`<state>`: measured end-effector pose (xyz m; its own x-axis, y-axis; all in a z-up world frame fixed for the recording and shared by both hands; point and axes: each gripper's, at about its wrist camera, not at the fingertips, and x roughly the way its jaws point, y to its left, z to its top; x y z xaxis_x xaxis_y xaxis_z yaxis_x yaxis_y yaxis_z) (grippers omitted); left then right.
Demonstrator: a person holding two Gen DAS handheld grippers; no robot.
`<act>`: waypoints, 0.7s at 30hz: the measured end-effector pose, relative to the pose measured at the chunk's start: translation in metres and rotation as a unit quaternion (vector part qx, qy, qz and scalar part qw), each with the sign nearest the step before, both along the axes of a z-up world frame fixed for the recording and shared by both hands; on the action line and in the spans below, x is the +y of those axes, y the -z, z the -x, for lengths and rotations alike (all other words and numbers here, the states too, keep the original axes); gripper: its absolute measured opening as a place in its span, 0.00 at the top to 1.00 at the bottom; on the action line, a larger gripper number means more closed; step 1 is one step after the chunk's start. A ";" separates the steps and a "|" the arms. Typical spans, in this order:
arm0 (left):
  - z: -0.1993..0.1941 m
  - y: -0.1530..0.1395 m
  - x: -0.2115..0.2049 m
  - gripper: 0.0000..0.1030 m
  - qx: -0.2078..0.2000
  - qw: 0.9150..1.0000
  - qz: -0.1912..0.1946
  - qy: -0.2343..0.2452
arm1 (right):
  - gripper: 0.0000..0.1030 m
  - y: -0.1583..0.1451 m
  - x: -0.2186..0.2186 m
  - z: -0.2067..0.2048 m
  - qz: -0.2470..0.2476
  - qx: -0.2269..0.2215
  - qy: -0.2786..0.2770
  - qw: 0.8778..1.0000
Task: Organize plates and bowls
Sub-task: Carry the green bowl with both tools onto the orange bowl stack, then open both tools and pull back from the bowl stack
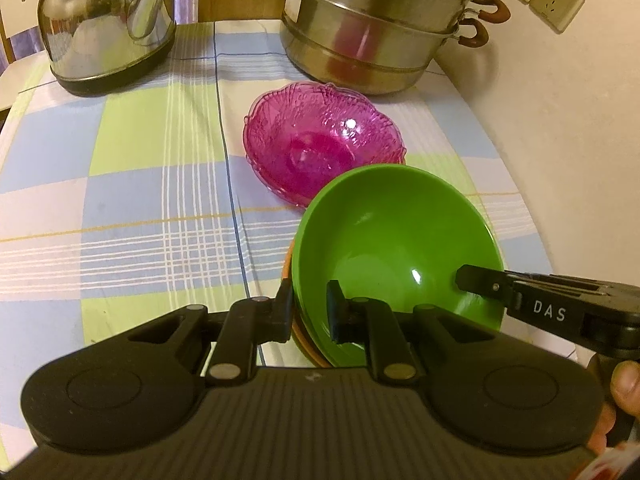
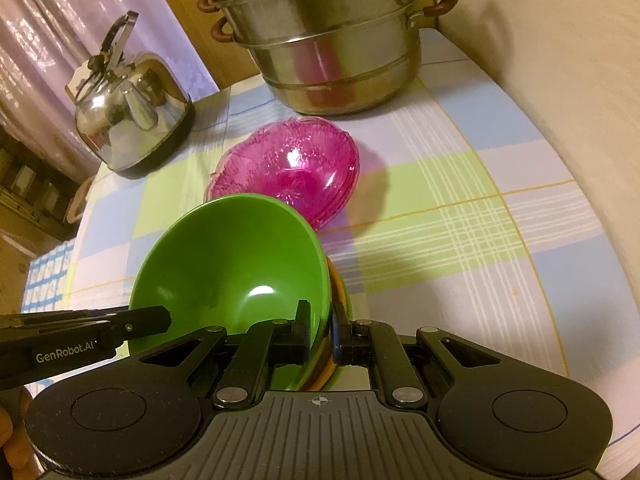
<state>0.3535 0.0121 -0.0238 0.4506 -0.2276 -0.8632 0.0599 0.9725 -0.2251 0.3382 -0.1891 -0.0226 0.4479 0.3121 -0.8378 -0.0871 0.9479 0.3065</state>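
Left wrist view: left gripper (image 1: 310,314) fingers pinch the near rim of the glossy green plastic bowl (image 1: 394,248), lower centre-right, stacked on an orange bowl (image 1: 289,258).

Right wrist view: right gripper (image 2: 323,334) fingers clamp the same stack's rim at lower centre; the translucent pink glass bowl (image 2: 288,170) sits just behind on the bench (image 2: 460,216).

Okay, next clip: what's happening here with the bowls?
A person with a handheld gripper in each hand holds a nested stack of bowls, green bowl on top and orange ones beneath. The left gripper and right gripper each pinch the stack's rim from opposite sides. The stack sits just in front of the pink glass bowl on the checked tablecloth, possibly heading into it. A kettle and steamer pot stand behind.
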 end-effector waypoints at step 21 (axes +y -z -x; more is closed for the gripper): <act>0.022 -0.019 0.009 0.70 -0.047 0.998 0.028 -0.015 | 0.45 -0.010 -0.009 0.019 -0.014 -0.053 0.016 0.998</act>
<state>0.3314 0.0209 -0.0053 0.5363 -0.2599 -0.8030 0.0541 0.9600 -0.2746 0.3196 -0.1982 -0.0129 0.5432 0.3197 -0.7764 -0.0910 0.9417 0.3241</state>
